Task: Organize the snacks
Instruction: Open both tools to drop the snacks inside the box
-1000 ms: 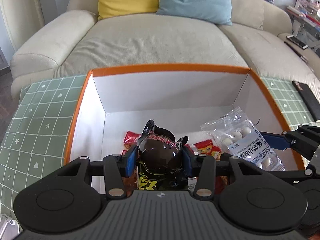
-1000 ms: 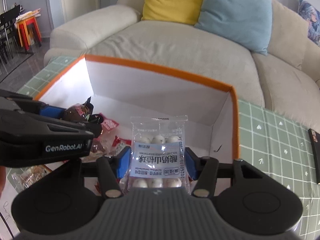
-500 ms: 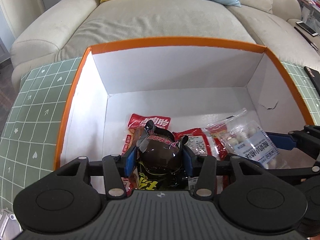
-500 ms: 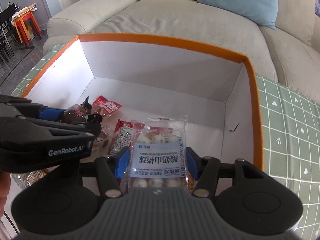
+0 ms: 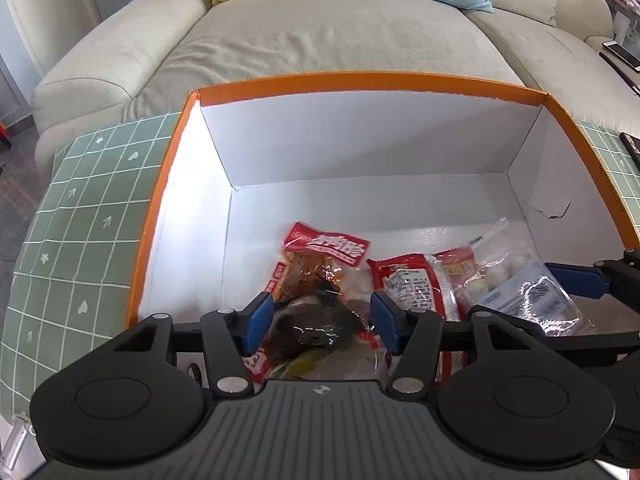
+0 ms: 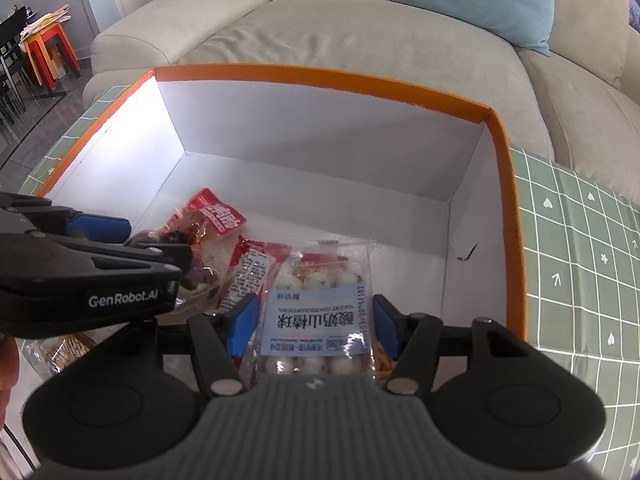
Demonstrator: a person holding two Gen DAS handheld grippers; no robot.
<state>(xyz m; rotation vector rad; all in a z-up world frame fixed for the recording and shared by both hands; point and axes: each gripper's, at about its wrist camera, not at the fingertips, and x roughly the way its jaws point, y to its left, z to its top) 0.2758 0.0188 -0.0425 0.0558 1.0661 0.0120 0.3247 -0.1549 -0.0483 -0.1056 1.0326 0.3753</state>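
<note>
Both grippers hang inside a white box with an orange rim. My left gripper has its jaws opening. The dark brown snack packet has sunk low between the blue pads, blurred and clear of them, onto the red packets. My right gripper is opening slightly. Its pads still touch the sides of a clear packet of white yoghurt balls, which stands upright between them just above the box floor. That packet and one of the right gripper's fingers also show in the left wrist view.
Several red snack packets lie on the box floor at the near side; its far half is bare. The box stands on a green checked cloth in front of a beige sofa. Another packet lies outside the box, lower left.
Both grippers tipped further down into the box. The left jaws widened and the dark packet slipped down from between the pads. The right jaws widened a little, with the ball packet staying in place.
</note>
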